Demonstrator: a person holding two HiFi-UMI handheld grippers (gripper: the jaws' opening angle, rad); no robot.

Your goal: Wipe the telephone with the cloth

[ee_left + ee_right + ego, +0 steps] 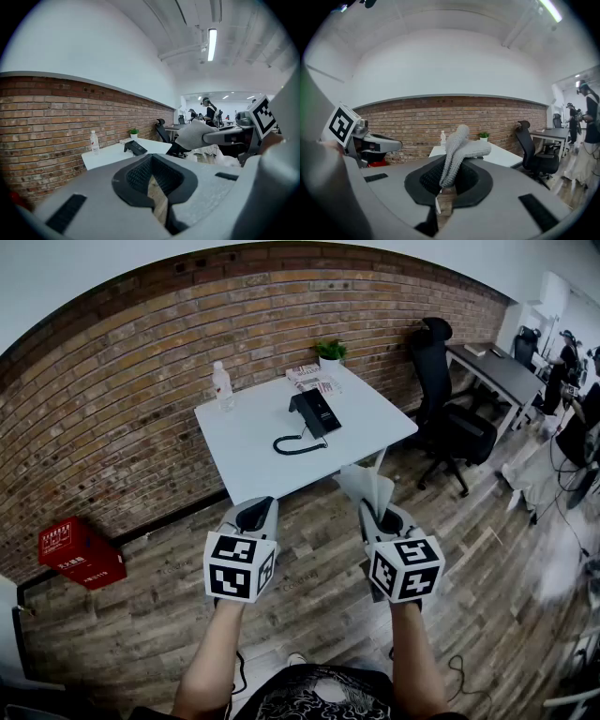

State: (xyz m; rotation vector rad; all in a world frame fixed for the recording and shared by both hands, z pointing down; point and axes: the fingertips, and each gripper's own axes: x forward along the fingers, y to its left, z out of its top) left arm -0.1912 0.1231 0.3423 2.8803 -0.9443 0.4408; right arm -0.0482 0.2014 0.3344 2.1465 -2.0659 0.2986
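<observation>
The black telephone [316, 412] lies on the white table [253, 451] by the brick wall, its coiled cord [298, 443] trailing toward the front edge. Both grippers hover over the wooden floor, short of the table. My right gripper [380, 514] is shut on a pale grey cloth [367, 487] that sticks up from its jaws. In the right gripper view the cloth [459, 150] rises from the gripper [449, 180] and hides the phone. My left gripper [253, 516] holds nothing, its jaws nearly together. The left gripper view has this gripper [152, 177] low, the telephone [136, 147] ahead, and the cloth [192, 136] at right.
A water bottle [222, 385], a small potted plant [330, 352] and printed papers [309, 377] stand at the table's back. A black office chair [445, 413] sits right of the table, with a dark desk [502, 371] beyond. A red box [80, 554] rests by the wall at left.
</observation>
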